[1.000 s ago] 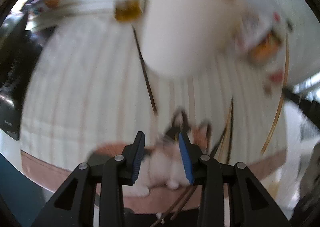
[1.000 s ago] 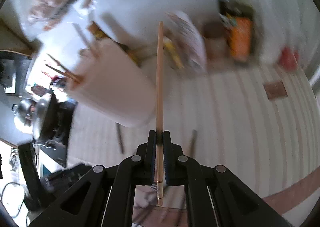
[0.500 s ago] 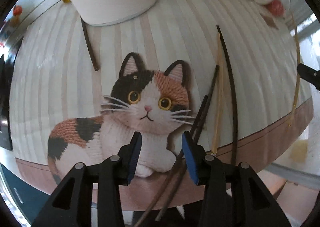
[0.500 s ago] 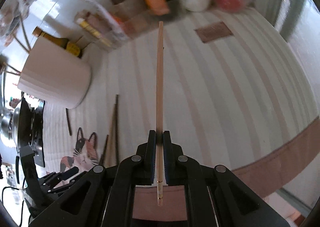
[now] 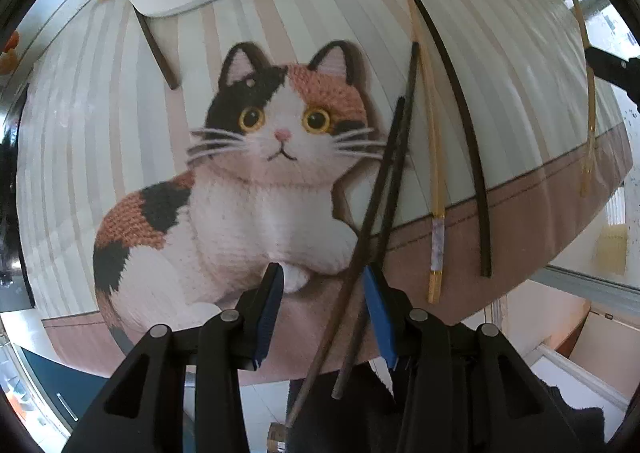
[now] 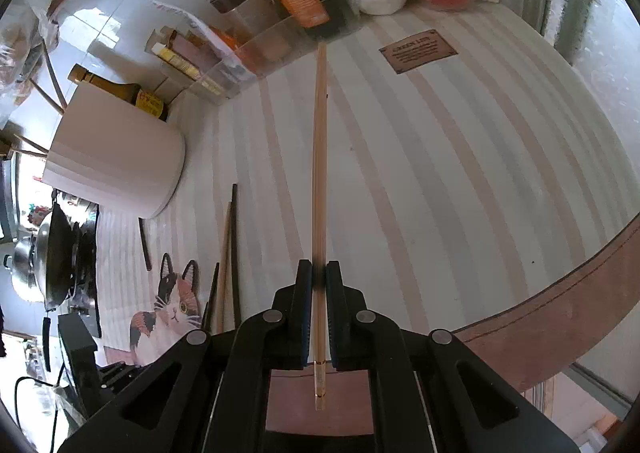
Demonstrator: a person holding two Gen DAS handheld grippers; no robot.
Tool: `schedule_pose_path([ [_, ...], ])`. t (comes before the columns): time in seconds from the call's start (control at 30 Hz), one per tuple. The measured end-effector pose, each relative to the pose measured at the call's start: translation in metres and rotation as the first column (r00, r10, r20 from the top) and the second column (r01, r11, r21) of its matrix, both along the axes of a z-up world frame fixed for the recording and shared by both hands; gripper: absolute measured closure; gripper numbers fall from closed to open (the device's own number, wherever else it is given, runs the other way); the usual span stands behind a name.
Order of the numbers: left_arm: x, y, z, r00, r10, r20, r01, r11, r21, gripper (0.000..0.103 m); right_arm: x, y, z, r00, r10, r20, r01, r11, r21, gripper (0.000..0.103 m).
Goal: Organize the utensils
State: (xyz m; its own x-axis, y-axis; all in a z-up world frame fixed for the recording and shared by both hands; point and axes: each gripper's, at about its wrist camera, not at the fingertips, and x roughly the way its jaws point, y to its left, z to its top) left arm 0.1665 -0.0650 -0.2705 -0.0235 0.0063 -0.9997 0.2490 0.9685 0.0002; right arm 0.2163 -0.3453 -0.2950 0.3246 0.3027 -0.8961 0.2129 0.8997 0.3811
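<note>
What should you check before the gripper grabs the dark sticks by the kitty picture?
1. Left gripper open over the sticks: ok; its jaws have just been opening.
2. Dark chopstick pair between the jaws: ok, both run up through the gap, close to the right-hand pad.
3. Pads already pressing the pair: not ok, there is a gap on the left-hand side.
4. Right gripper shut on the light chopstick: ok.
5. White holder upright on the striped mat: ok.
6. Room left inside the holder: cannot tell.
</note>
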Motion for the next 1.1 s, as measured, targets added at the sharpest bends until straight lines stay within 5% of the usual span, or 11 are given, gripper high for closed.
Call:
schedule_pose_path([
  [0.27,-0.001,0.003,-0.015,1.000,-0.019,0.003,0.019,0.999,0.038,0.065,0.003,0.005,0.001,1.000,0.007,0.002,-0.007,1.000,0.000,0.096],
  [0.57,-0.015,0.007,-0.002,0.999,-0.031,-0.010,0.031,0.999,-0.033,0.065,0.006,0.009,-0.001,1.000,0.016,-0.008,-0.016,1.000,0.003,0.096],
  [0.93,-0.025,-0.003,-0.033,0.994,-0.083,-0.065,0.082,0.997,-0.009,0.063,0.006,0.016,-0.026,0.996,0.025,-0.080,-0.024,1.000,0.012,0.096],
  [1.03,-0.029,-0.009,-0.036,0.993,-0.106,-0.048,0.107,0.994,0.014,0.070,0.009,0.019,-0.034,0.992,0.043,-0.117,-0.042,0.999,0.008,0.096],
  [1.07,-0.030,-0.010,-0.035,0.994,-0.109,-0.033,0.109,0.994,0.011,0.089,0.010,0.021,-0.037,0.991,0.049,-0.127,-0.050,0.999,0.001,0.096],
  [1.1,-0.030,-0.010,-0.035,0.994,-0.102,-0.026,0.102,0.995,0.005,0.092,0.011,0.022,-0.039,0.990,0.056,-0.132,-0.057,0.998,-0.004,0.096],
])
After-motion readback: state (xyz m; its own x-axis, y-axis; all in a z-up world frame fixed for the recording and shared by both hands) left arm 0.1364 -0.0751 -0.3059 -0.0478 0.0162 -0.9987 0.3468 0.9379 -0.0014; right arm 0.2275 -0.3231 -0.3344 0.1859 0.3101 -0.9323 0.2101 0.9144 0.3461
